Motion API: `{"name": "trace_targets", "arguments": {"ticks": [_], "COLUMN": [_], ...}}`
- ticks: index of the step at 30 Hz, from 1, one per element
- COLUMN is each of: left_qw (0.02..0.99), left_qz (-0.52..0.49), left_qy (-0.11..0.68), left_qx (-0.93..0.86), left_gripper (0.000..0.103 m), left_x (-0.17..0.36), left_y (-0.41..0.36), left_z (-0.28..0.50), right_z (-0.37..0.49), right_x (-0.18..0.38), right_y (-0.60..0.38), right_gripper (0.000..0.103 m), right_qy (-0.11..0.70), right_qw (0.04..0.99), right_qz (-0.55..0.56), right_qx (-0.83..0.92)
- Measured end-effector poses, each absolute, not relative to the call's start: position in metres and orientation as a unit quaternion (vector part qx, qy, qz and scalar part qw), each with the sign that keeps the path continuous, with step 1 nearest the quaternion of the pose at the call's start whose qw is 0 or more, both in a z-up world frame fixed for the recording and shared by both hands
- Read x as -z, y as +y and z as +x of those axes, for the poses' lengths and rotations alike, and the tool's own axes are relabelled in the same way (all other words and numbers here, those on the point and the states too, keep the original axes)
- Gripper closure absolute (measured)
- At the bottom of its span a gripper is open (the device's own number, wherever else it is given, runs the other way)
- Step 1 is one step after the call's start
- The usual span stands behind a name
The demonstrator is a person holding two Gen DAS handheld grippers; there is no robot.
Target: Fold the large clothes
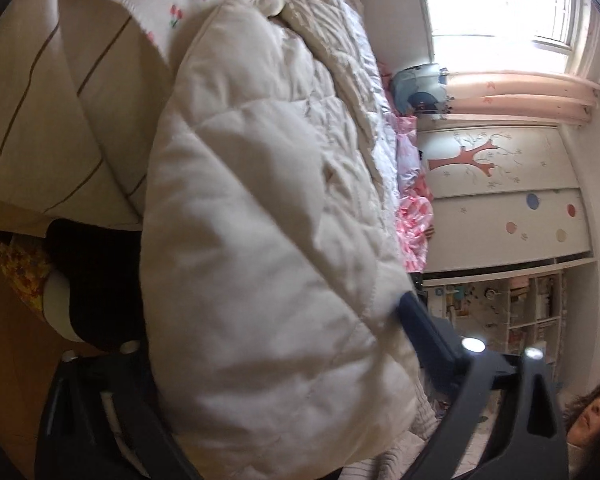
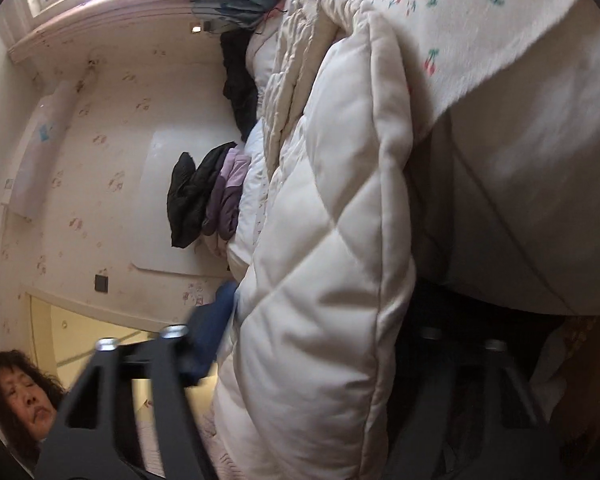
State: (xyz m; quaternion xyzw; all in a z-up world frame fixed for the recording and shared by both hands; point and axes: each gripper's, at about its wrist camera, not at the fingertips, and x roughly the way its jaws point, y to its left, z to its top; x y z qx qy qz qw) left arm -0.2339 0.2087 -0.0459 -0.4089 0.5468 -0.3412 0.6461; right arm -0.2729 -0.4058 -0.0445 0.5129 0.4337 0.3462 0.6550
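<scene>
A large cream quilted puffer coat [image 1: 260, 240] fills the middle of the left wrist view, bunched between the two dark fingers of my left gripper [image 1: 268, 344], which is shut on it. The same coat [image 2: 332, 260] fills the middle of the right wrist view, pinched between the fingers of my right gripper [image 2: 320, 344], which is shut on it. One blue-padded finger [image 2: 212, 340] presses its left side; the other finger is in shadow on the right. Both views are rolled sideways. The coat trails onto the bed with the cherry-print sheet [image 2: 460, 8].
Dark and purple jackets [image 2: 208, 200] are piled at the far side of the bed by the wall. Pink bedding [image 1: 414, 220] lies at the bed's other end near a wardrobe [image 1: 500, 184]. A person's face [image 2: 24, 396] is close by. The bed base [image 1: 40, 120] stands over a wooden floor.
</scene>
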Motion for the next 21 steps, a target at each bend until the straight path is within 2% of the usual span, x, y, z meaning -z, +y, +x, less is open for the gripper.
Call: {"name": "trace_targets", "arguments": {"ticks": [1, 2, 4, 5, 6, 7, 10, 15, 17, 18, 20, 21], "left_qw": [0.652, 0.657, 0.674, 0.681, 0.687, 0.688, 0.71, 0.715, 0.704, 0.698, 0.673, 0.667], "left_qz": [-0.407, -0.41, -0.407, -0.408, -0.407, -0.423, -0.416, -0.385, -0.357, -0.348, -0.348, -0.351], "left_qy": [0.544, 0.539, 0.529, 0.524, 0.52, 0.5, 0.466, 0.452, 0.477, 0.492, 0.533, 0.541], "left_qx": [0.336, 0.332, 0.317, 0.309, 0.302, 0.311, 0.325, 0.37, 0.386, 0.387, 0.377, 0.373], "left_gripper": [0.03, 0.033, 0.054, 0.06, 0.076, 0.083, 0.088, 0.089, 0.087, 0.082, 0.062, 0.05], "left_x": [0.046, 0.044, 0.034, 0.027, 0.019, 0.005, -0.033, -0.074, -0.069, -0.061, -0.03, -0.02], "left_y": [0.208, 0.209, 0.21, 0.213, 0.213, 0.216, 0.22, 0.209, 0.21, 0.209, 0.209, 0.21], "left_z": [-0.235, -0.237, -0.242, -0.244, -0.245, -0.246, -0.25, -0.269, -0.275, -0.276, -0.277, -0.276], "right_z": [-0.272, -0.274, -0.274, -0.272, -0.27, -0.267, -0.263, -0.282, -0.293, -0.297, -0.307, -0.311], "right_x": [0.044, 0.039, 0.025, 0.012, 0.0, -0.015, -0.047, -0.074, -0.055, -0.039, -0.007, 0.006], "right_y": [-0.404, -0.406, -0.408, -0.407, -0.405, -0.402, -0.398, -0.398, -0.405, -0.408, -0.414, -0.415], "right_gripper": [0.068, 0.073, 0.079, 0.082, 0.083, 0.083, 0.084, 0.082, 0.074, 0.06, 0.043, 0.043], "right_qy": [0.425, 0.411, 0.39, 0.378, 0.37, 0.361, 0.342, 0.343, 0.383, 0.407, 0.448, 0.458], "right_qw": [0.659, 0.666, 0.677, 0.686, 0.692, 0.701, 0.707, 0.7, 0.688, 0.677, 0.656, 0.644], "right_qz": [0.513, 0.514, 0.514, 0.507, 0.499, 0.489, 0.477, 0.455, 0.447, 0.453, 0.464, 0.474], "right_qx": [-0.349, -0.35, -0.355, -0.36, -0.366, -0.374, -0.395, -0.43, -0.424, -0.414, -0.391, -0.388]}}
